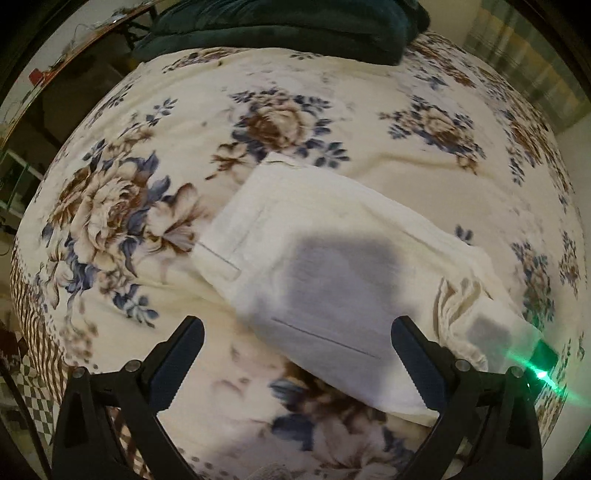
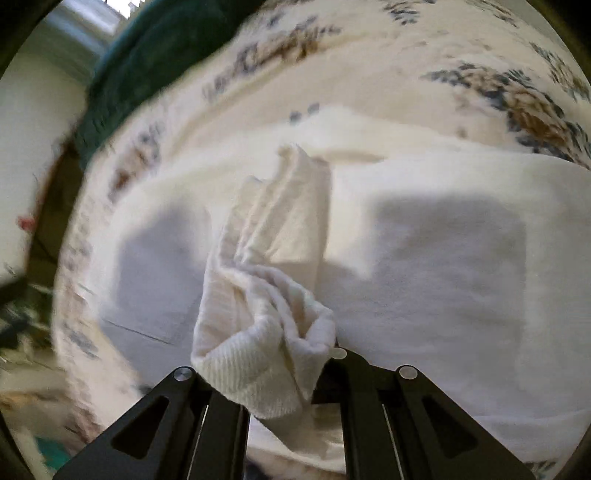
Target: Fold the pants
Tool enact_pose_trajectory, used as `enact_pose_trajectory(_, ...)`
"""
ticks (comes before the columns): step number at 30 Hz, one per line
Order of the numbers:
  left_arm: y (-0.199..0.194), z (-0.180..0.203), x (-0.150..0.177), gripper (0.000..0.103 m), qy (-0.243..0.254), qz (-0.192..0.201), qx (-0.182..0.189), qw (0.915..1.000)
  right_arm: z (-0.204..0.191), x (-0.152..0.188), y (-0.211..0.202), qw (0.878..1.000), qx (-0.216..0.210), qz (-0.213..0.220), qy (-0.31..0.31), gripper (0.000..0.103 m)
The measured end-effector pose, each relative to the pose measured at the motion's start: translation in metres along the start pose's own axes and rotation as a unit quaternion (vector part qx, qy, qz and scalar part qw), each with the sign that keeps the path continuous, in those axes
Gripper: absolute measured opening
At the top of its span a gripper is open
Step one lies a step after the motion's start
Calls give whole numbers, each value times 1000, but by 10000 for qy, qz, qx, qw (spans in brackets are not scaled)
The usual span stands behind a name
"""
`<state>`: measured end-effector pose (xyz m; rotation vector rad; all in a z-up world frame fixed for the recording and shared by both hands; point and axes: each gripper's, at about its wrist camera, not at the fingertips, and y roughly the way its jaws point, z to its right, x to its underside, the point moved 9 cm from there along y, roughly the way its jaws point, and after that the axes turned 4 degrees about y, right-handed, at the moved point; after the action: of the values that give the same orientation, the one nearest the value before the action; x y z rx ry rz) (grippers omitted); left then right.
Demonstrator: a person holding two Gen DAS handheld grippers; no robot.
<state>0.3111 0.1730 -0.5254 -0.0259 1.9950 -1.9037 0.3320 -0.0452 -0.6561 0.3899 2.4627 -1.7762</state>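
Note:
White pants [image 1: 317,258] lie on a floral bedspread [image 1: 147,155], waist end toward the upper left, legs running to the lower right. My left gripper [image 1: 295,354] is open and empty, hovering over the pants' near edge. My right gripper [image 2: 273,373] is shut on a bunched fold of the pants [image 2: 266,325] and lifts it above the rest of the pants [image 2: 443,277]. In the left wrist view the lifted bunch [image 1: 458,306] rises at the lower right beside a green light [image 1: 541,373] on the right gripper.
A dark green blanket [image 1: 288,26] lies at the far end of the bed; it also shows in the right wrist view [image 2: 147,66]. The bed's left edge drops to a checkered floor [image 1: 29,398]. Furniture and clutter [image 1: 22,110] stand to the left.

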Motion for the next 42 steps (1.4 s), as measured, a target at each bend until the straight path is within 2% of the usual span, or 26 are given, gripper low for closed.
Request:
enact_pose_trajectory(2, 4, 0, -3, 103, -55, -48, 104, 9999, 0, 4, 7, 9997, 132, -124, -137, 11)
enact_pose_trajectory(3, 7, 2, -6, 103, -98, -78, 197, 9997, -1, 3, 6, 9997, 66, -237, -98, 22)
enact_pose_trajectory(4, 8, 7, -10, 103, -141, -92, 339, 9993, -4, 3, 3, 9988, -150, -472, -10, 54)
enact_pose_trajectory(6, 8, 20, -15, 103, -175, -138, 548, 9982, -8, 2, -10, 9958, -603, -661, 185, 88)
enact_pose_trajectory(7, 10, 30, -18, 103, -209, -214, 756, 9967, -9, -1, -29, 9933, -953, -595, 285, 88)
enact_pose_trajectory(9, 20, 51, -20, 103, -256, -438, 1127, 9923, -2, -1, -58, 9906, -1189, -526, 416, 88)
enact_pose_trajectory(12, 46, 89, -16, 103, -44, -903, 1460, 9851, 36, -5, -97, 9929, -862, -303, 767, 88)
enact_pose_trajectory(14, 75, 120, -4, 103, 237, -1370, 1527, 9784, 69, -4, -109, 9930, -492, -231, 1052, 88)
enact_pose_trajectory(16, 98, 141, 9, 101, 586, -1674, 1450, 9734, 108, -1, -115, 9895, -130, -224, 1420, 88)
enact_pose_trajectory(18, 120, 162, 25, 78, 1129, -1869, 1215, 9683, 138, 5, -113, 9831, 77, -313, 1802, 88)
enact_pose_trajectory(19, 124, 167, 28, 70, 1426, -1765, 1018, 9686, 158, 10, -111, 9769, 96, -337, 2107, 88)
enact_pose_trajectory(20, 125, 172, 28, 49, 1735, -1570, 787, 9691, 168, 13, -111, 9731, 81, -340, 2277, 88)
enact_pose_trajectory(21, 123, 178, 30, 26, 1969, -1427, 796, 9667, 175, 16, -110, 9699, 68, -335, 2413, 88)
enact_pose_trajectory(23, 115, 175, 32, 18, 2034, -1217, 724, 9688, 192, 20, -111, 9656, 107, -279, 2584, 88)
enact_pose_trajectory(25, 108, 165, 35, 17, 1912, -1178, 754, 9715, 204, 26, -108, 9634, 131, -257, 2666, 88)
enact_pose_trajectory(29, 109, 147, 40, 17, 1451, -1475, 903, 9742, 215, 31, -109, 9600, 98, -344, 2779, 88)
enact_pose_trajectory(31, 102, 148, 38, 20, 1324, -1689, 1032, 9712, 214, 31, -109, 9611, 91, -384, 2733, 88)
enact_pose_trajectory(33, 92, 140, 32, 31, 927, -1804, 1229, 9715, 209, 28, -108, 9619, 59, -390, 2704, 88)
enact_pose_trajectory(36, 71, 129, 30, 33, 439, -1801, 1550, 9704, 193, 24, -116, 9606, -170, -368, 2750, 88)
enact_pose_trajectory(38, 64, 131, 40, 33, 417, -1876, 1631, 9677, 175, 28, -120, 9487, -780, -416, 3034, 86)
enact_pose_trajectory(39, 65, 132, 44, 33, 481, -1898, 1591, 9677, 164, 31, -119, 9391, -1128, -500, 3207, 81)
enact_pose_trajectory(40, 70, 134, 50, 33, 564, -1938, 1485, 9681, 156, 35, -116, 9319, -1278, -601, 3340, 73)
enact_pose_trajectory(42, 80, 140, 57, 31, 746, -2035, 1380, 9664, 146, 42, -108, 9207, -1456, -752, 3542, 64)
